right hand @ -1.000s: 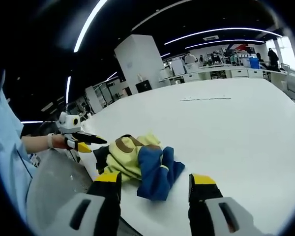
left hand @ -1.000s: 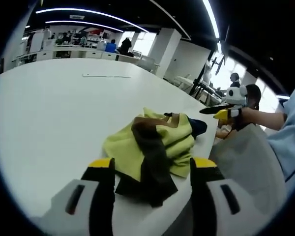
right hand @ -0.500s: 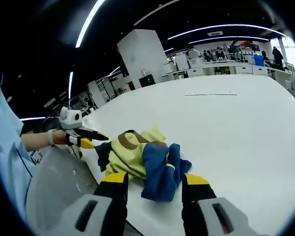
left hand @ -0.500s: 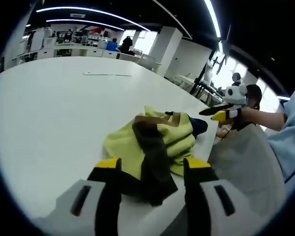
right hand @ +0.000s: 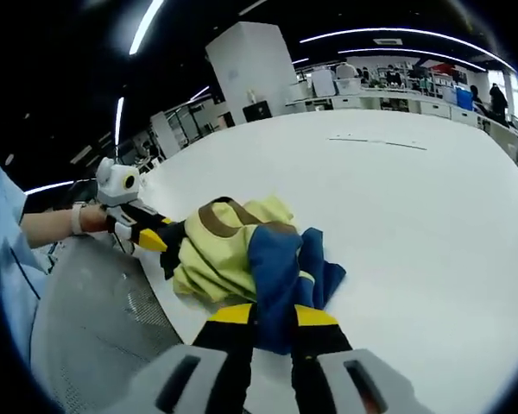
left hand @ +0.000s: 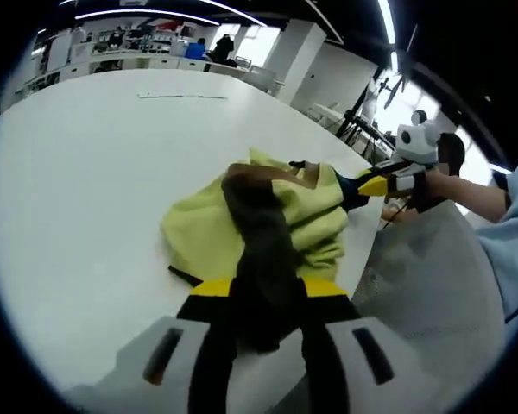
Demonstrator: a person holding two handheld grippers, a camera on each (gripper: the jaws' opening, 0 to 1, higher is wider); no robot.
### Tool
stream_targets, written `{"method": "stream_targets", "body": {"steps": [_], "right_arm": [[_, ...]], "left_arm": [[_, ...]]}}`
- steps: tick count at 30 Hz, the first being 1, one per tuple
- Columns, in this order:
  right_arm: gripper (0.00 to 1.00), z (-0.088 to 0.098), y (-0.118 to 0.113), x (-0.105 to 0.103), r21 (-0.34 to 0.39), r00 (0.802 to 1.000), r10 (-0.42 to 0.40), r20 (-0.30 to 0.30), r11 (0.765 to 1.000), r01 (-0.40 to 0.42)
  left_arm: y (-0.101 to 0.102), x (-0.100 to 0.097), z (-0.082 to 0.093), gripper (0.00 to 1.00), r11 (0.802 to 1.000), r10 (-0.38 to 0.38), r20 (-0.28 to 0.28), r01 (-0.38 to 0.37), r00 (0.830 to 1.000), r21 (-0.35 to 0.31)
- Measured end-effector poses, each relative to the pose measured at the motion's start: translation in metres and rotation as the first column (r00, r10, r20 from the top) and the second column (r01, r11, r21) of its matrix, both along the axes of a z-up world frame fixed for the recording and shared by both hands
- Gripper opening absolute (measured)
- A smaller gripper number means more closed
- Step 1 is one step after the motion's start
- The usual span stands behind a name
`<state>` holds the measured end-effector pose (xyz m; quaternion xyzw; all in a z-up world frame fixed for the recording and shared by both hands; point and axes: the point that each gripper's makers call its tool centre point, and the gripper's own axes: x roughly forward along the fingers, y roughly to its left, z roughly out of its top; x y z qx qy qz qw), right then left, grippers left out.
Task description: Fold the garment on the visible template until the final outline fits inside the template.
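White and broad, the table (left hand: pixel 78 172) ran back toward an open-plan office with strip lights overhead. Near its front edge lay the garment (left hand: pixel 268 216), a crumpled yellow-green top with a brown collar and dark blue sleeves, bunched in a heap, not spread flat. In the left gripper view the left gripper (left hand: pixel 259 297) was clamped on a dark fold of the garment at the near side. In the right gripper view the right gripper (right hand: pixel 272 323) was pinched on a blue sleeve (right hand: pixel 281 267). Folding looked barely begun: both corners were grasped, but no neat fold showed and the whole job of flattening and folding remained. No template outline could be made out beneath the cloth, only a faint line (right hand: pixel 380 142) far back on the table. The garment's underside and true shape were hidden by its own folds.
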<state>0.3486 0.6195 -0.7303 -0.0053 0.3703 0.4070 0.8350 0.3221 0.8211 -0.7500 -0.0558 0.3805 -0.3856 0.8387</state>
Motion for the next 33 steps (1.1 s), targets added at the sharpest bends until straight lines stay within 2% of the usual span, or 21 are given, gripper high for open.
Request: {"method": "stream_targets", "body": {"steps": [4, 7, 15, 18, 23, 27, 31, 33], "right_arm": [[0.05, 0.0, -0.004, 0.002, -0.007, 1.0, -0.017, -0.004, 1.0, 0.017], [0.0, -0.001, -0.006, 0.004, -0.005, 0.999, -0.03, -0.009, 1.0, 0.03], [0.0, 0.001, -0.01, 0.005, -0.004, 0.999, -0.052, -0.001, 0.999, 0.052], [0.0, 0.002, -0.011, 0.005, -0.005, 0.998, -0.056, 0.001, 0.998, 0.056], [0.0, 0.003, -0.011, 0.005, -0.008, 0.998, -0.057, 0.004, 0.998, 0.057], [0.0, 0.003, -0.012, 0.004, -0.015, 0.999, -0.051, 0.006, 0.999, 0.051], [0.0, 0.006, -0.012, 0.006, -0.01, 0.999, -0.054, 0.007, 0.999, 0.054], [0.0, 0.006, -0.012, 0.006, -0.009, 0.998, -0.055, 0.007, 0.998, 0.055]], "left_arm": [[0.005, 0.003, 0.004, 0.2, 1.0, 0.02, 0.003, -0.02, 1.0, -0.005], [0.01, 0.008, 0.009, 0.13, 0.997, 0.07, -0.01, -0.07, 0.998, -0.044], [0.01, 0.007, 0.013, 0.08, 0.998, 0.062, 0.018, -0.061, 0.998, -0.033], [0.014, 0.01, 0.018, 0.06, 0.995, 0.091, 0.044, -0.089, 0.995, -0.039], [0.02, 0.015, 0.032, 0.06, 0.984, 0.147, 0.057, -0.141, 0.987, -0.107], [0.024, 0.017, 0.039, 0.0, 0.971, 0.184, 0.044, -0.175, 0.982, -0.16], [0.023, 0.018, 0.035, 0.02, 0.969, 0.197, 0.034, -0.189, 0.98, -0.157], [0.02, 0.015, 0.032, 0.0, 0.972, 0.181, 0.01, -0.178, 0.983, -0.152]]}}
